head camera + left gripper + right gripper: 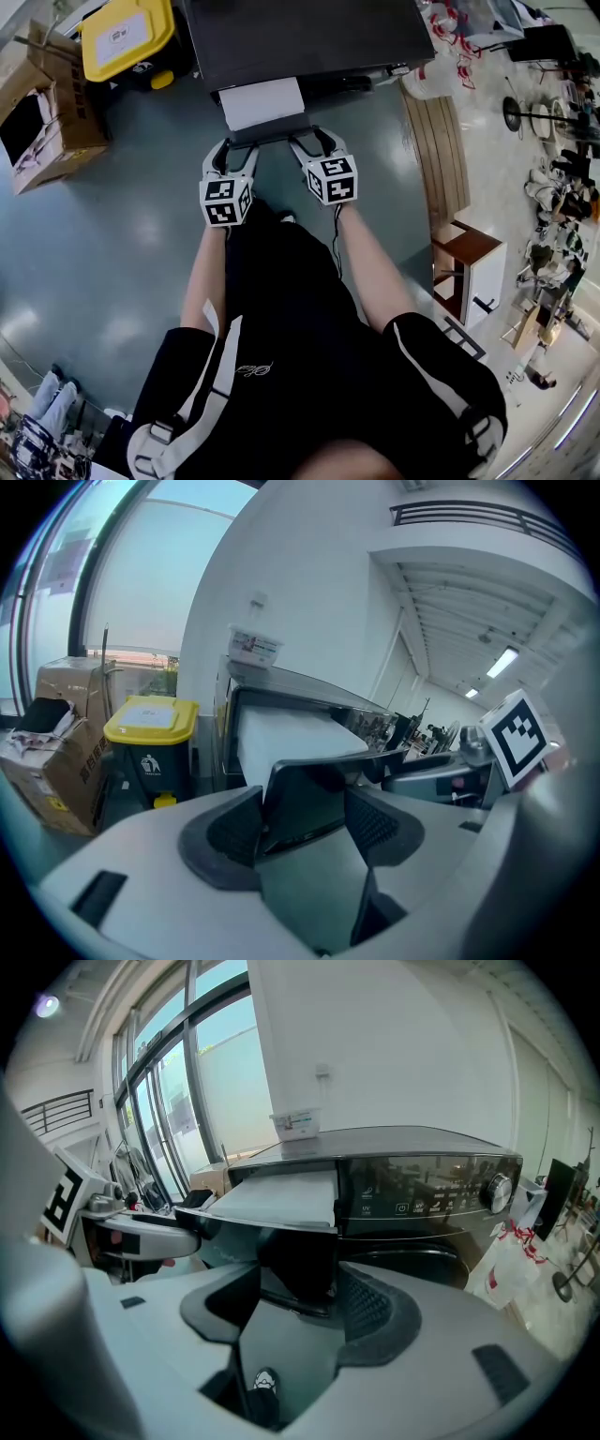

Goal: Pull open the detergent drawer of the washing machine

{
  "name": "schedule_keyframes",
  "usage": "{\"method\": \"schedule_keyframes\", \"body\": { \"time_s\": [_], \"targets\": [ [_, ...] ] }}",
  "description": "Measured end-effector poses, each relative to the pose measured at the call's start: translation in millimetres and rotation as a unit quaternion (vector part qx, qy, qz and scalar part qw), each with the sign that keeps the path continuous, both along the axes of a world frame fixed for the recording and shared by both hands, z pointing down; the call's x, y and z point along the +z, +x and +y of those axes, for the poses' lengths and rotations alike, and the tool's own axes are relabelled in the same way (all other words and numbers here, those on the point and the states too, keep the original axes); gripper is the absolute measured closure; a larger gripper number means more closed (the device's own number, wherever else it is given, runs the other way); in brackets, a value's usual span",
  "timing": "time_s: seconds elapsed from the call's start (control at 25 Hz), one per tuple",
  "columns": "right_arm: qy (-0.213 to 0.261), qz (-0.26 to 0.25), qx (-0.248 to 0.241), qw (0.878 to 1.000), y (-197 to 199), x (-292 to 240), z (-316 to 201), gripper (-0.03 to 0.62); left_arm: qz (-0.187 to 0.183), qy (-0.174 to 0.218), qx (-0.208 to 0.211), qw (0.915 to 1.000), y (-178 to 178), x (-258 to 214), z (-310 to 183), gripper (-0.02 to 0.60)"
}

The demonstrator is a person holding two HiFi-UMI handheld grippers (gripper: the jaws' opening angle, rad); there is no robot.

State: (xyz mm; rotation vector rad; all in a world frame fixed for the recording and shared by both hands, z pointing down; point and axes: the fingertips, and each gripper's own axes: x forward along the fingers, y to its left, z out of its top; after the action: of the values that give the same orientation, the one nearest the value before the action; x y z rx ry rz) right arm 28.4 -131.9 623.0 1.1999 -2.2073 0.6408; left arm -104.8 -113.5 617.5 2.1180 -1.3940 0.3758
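The dark washing machine [309,37] stands ahead with its detergent drawer [265,101] pulled out, white top showing behind a dark front panel [272,138]. My left gripper [234,150] sits at the panel's left end and my right gripper [314,141] at its right end. In the left gripper view the panel's left corner [305,803] lies between the wide-apart jaws of the left gripper [305,822] and runs on past the right finger. In the right gripper view the panel's right end [300,1260] fills the gap of the right gripper [295,1302]. I see no pad pressing on it.
A yellow-lidded bin [127,37] and a cardboard box [47,108] stand left of the machine. To the right are a wooden slatted bench [436,141], a plastic bag [436,80] and a small brown-topped cabinet [469,267]. My legs are below the grippers.
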Motion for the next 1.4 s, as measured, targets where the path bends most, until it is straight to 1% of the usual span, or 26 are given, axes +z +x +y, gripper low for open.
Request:
{"method": "schedule_keyframes", "body": {
  "time_s": [0.64,1.4],
  "targets": [
    [-0.002,0.003,0.0,1.0,9.8,-5.1,24.4,0.333,-0.002,-0.003,-0.002,1.0,8.9,-7.0,24.3,0.31],
    [-0.007,-0.001,-0.004,1.0,13.4,-2.6,38.9,0.338,-0.007,-0.001,-0.01,0.9999,12.9,-6.0,39.0,0.31]
  ]
}}
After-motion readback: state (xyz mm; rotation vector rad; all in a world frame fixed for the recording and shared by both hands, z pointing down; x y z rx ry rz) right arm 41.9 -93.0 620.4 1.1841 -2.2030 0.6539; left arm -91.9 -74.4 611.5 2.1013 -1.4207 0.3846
